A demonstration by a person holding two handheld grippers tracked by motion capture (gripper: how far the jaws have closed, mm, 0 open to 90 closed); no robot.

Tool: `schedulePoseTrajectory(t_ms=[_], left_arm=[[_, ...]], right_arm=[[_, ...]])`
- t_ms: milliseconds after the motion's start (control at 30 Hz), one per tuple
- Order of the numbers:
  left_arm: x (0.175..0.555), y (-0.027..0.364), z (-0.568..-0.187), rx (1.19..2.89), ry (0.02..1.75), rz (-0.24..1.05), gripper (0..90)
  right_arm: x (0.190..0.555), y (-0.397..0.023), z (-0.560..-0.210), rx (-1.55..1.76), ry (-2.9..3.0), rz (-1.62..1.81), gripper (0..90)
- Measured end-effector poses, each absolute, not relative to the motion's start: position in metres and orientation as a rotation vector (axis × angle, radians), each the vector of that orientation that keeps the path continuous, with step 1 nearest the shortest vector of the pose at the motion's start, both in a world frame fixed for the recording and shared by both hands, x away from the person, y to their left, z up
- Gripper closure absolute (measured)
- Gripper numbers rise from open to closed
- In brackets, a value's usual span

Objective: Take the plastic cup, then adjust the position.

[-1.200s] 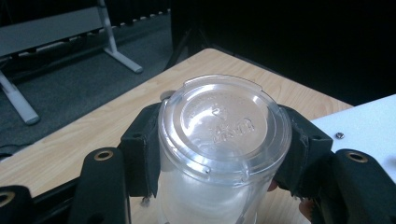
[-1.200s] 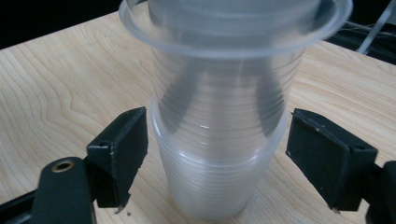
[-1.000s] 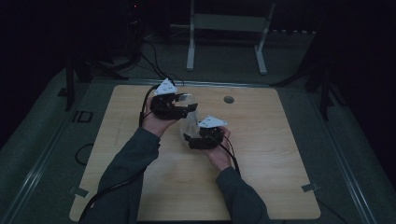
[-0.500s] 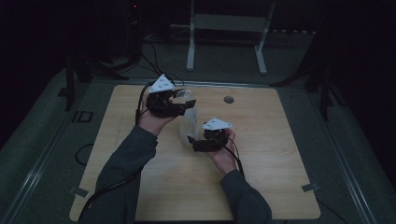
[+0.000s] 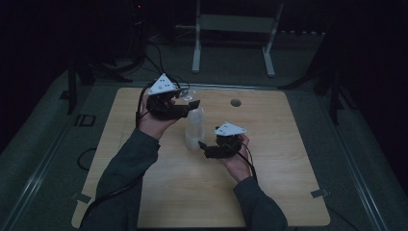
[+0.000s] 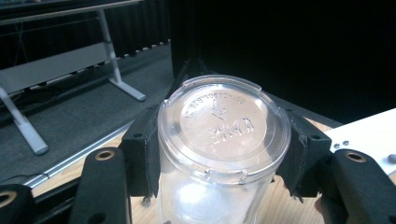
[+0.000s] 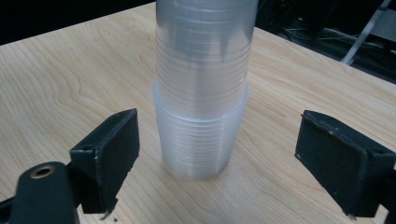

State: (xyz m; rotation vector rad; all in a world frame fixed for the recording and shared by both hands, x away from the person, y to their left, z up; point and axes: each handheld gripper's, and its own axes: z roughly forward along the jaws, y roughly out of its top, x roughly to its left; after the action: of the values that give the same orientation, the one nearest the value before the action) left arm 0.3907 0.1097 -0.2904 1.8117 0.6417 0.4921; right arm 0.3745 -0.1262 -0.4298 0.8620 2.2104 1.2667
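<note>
Work in hand: stack of clear plastic cups (image 5: 195,129) stands upside down on the table (image 5: 288,192), near its middle, a little toward the far edge; the task appears to be lifting cups off the top.
Top cup: the uppermost cup (image 6: 223,140) sits base-up between the left gripper's pads, which press on its two sides just below the rim of the base.
Left gripper (image 5: 188,104): closed on the top cup, held at the head of the stack by the person's left hand (image 5: 153,122).
Right gripper (image 7: 219,163): jaws wide apart, one on each side of the foot of the stack, touching nothing; in the high view it (image 5: 208,147) sits just beside the stack's base.
Progress: top cup gripped, not yet visibly separated; the lower cups are not yet steadied. Early stage, by my judgement.
Remaining: clamp the base, pull the top cup free, set it down.
Surroundings: small dark round hole (image 5: 235,102) near the far edge; metal frame (image 5: 231,29) on the floor beyond the table.
Obstructions: none on the tabletop; nested cups may cling and rise together.
</note>
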Motion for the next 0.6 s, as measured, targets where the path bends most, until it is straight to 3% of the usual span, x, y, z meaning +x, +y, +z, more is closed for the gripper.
schedulePoseTrajectory(t_ms=[600], left_arm=[[0.376, 0.135, -0.282, 1.775, 0.639, 0.506, 40.2]], right_arm=[[0.370, -0.137, -0.428, 0.869, 2.217, 1.252, 13.7]])
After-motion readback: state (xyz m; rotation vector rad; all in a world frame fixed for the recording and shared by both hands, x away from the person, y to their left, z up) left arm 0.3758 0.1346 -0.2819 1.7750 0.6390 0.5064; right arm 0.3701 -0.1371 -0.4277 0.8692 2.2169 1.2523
